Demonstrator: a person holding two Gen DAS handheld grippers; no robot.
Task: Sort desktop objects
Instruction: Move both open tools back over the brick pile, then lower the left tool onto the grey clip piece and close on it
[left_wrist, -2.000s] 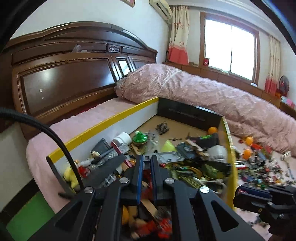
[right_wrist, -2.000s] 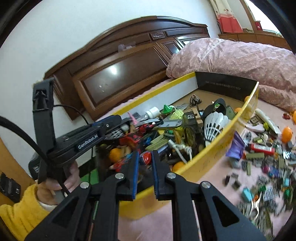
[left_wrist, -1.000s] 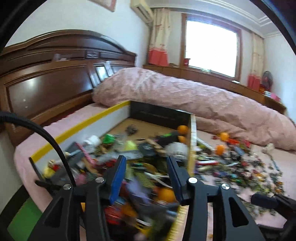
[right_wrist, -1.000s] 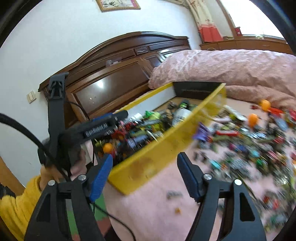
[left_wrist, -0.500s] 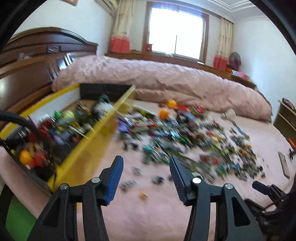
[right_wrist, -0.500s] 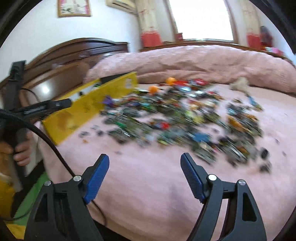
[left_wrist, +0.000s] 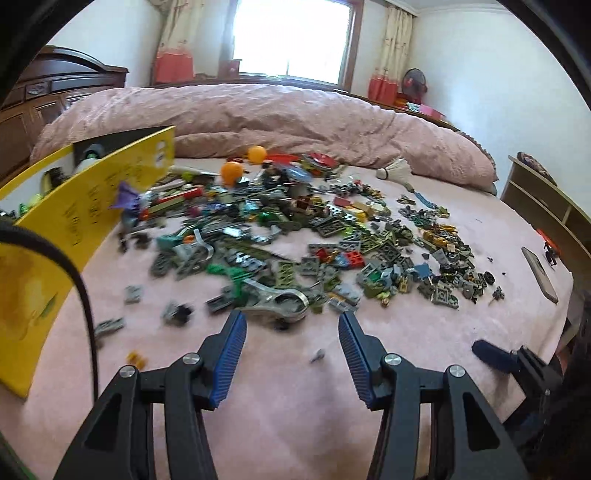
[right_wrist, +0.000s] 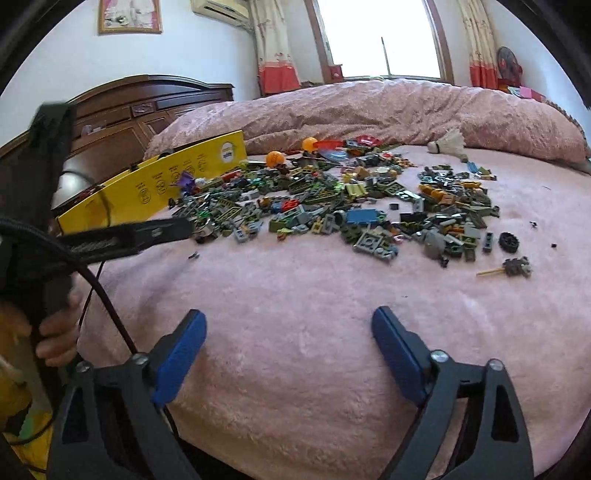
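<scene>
Pink bedcover (right_wrist: 295, 295) strewn with bricks (right_wrist: 351, 206), heaped beside yellow box (right_wrist: 155, 188). Left gripper (left_wrist: 291, 325) held apart, empty, just short of the pile's near edge. Right gripper (right_wrist: 288, 328) opening wider over bare cover, nothing between jaws.

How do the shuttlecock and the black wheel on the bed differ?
The shuttlecock is white and cone-shaped, with feathers; the wheel is black, round and much smaller. The shuttlecock lies on its side at the far edge of the bed against the quilt; the wheel lies flat, nearer the camera, at the right edge of the brick pile. Both rest loose on the pink bedspread, touched by neither gripper.
</scene>
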